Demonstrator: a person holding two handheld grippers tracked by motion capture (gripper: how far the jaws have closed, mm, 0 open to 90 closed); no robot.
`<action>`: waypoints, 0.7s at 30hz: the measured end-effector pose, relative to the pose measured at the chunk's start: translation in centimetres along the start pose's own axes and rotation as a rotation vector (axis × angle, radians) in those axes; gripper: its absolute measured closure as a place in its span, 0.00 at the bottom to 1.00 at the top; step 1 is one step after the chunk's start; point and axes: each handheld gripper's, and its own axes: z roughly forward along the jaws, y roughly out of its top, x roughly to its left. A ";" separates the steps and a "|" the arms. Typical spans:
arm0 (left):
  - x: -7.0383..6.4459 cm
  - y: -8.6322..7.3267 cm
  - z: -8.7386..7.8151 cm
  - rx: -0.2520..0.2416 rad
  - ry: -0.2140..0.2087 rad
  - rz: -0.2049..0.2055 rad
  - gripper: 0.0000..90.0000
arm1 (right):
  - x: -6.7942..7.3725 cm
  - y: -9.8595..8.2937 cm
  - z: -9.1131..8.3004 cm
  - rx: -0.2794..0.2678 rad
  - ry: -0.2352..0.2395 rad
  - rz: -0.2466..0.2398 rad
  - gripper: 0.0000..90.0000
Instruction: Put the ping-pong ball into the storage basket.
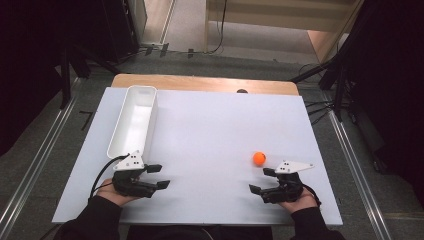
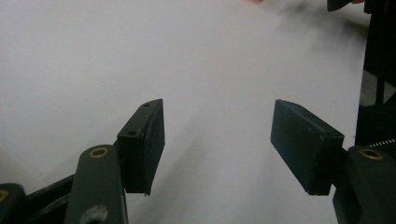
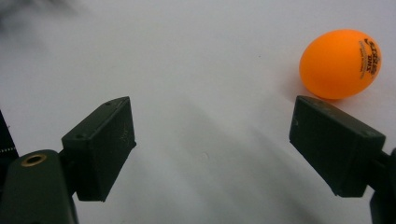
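High view: small orange plastic ball [image 1: 258, 158] on white table top [image 1: 215, 130], just beyond right gripper [image 1: 262, 180].
Both jaw pairs apart, left gripper [image 1: 158, 176] near long white plastic bin [image 1: 134, 121]; bare surface between.

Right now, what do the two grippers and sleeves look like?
Both the left gripper and right gripper are black with blocky fingers, brass-coloured pivot rivets, a grey three-cornered plate on top and a black trailing cable. The sleeves are black.
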 end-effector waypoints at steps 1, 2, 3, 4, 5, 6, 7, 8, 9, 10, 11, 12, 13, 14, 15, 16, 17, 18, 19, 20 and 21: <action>0.0 0.0 0.0 0.000 0.002 0.000 0.40 | 0.0 0.1 0.0 0.000 0.002 -0.004 0.14; 0.0 -0.1 -0.1 -0.001 0.003 -0.002 0.40 | 0.0 0.1 0.0 0.000 0.002 -0.004 0.14; 0.0 -0.1 -0.1 -0.004 0.000 -0.004 0.40 | -0.1 0.1 0.1 -0.002 0.001 -0.007 0.14; 0.0 -0.1 -0.1 -0.005 0.001 -0.004 0.40 | 0.0 0.2 0.2 0.005 0.003 -0.010 0.14; 0.0 -0.1 -0.1 -0.001 0.001 -0.002 0.40 | 0.0 0.2 0.2 0.005 0.003 -0.010 0.14; -0.1 -0.1 -0.1 0.000 0.001 -0.002 0.40 | 0.0 0.2 0.2 0.008 0.005 -0.006 0.14; -0.1 -0.1 -0.1 0.001 0.002 -0.004 0.40 | 0.0 0.2 0.3 0.007 0.006 -0.009 0.14; -0.1 -0.1 -0.1 0.002 0.001 -0.004 0.40 | 0.0 0.2 0.3 0.010 0.008 -0.009 0.14; -0.1 -0.1 0.0 0.002 0.001 -0.004 0.40 | 0.0 0.2 0.3 0.009 0.007 -0.014 0.14; -0.1 -0.1 0.0 0.003 -0.001 -0.003 0.40 | 0.0 0.2 0.3 0.010 0.008 -0.017 0.14; -0.1 -0.1 0.0 0.004 -0.002 -0.003 0.40 | 0.0 0.2 0.3 0.009 0.008 -0.016 0.14; -0.1 -0.1 0.0 0.006 -0.001 -0.001 0.40 | 0.1 0.2 0.3 0.010 0.007 -0.012 0.14; -0.1 -0.1 0.0 0.006 -0.001 -0.001 0.40 | 0.1 0.2 0.3 0.011 0.007 -0.007 0.14; -0.1 -0.1 0.0 0.006 -0.002 -0.003 0.40 | 0.1 0.2 0.3 0.011 0.007 -0.006 0.14; 0.0 -0.1 0.0 0.008 -0.004 -0.004 0.40 | 0.1 0.2 0.3 0.013 0.007 -0.007 0.14; 0.0 -0.1 0.0 0.012 -0.004 -0.001 0.40 | 0.1 0.2 0.3 0.013 0.008 -0.008 0.14; 0.0 -0.1 0.0 0.014 -0.004 -0.002 0.40 | 0.1 0.2 0.3 0.012 0.008 -0.012 0.14; 0.0 -0.1 0.0 0.014 -0.004 -0.002 0.40 | 0.0 0.2 0.3 0.011 0.011 -0.018 0.14; 0.0 -0.1 0.0 0.011 -0.006 -0.005 0.40 | 0.0 0.2 0.3 0.012 0.011 -0.016 0.14; -0.1 -0.1 0.0 0.009 -0.007 -0.006 0.40 | 0.0 0.2 0.3 0.012 0.011 -0.017 0.14; -0.1 -0.1 0.0 0.008 -0.007 -0.006 0.40 | 0.0 0.2 0.3 0.012 0.011 -0.017 0.14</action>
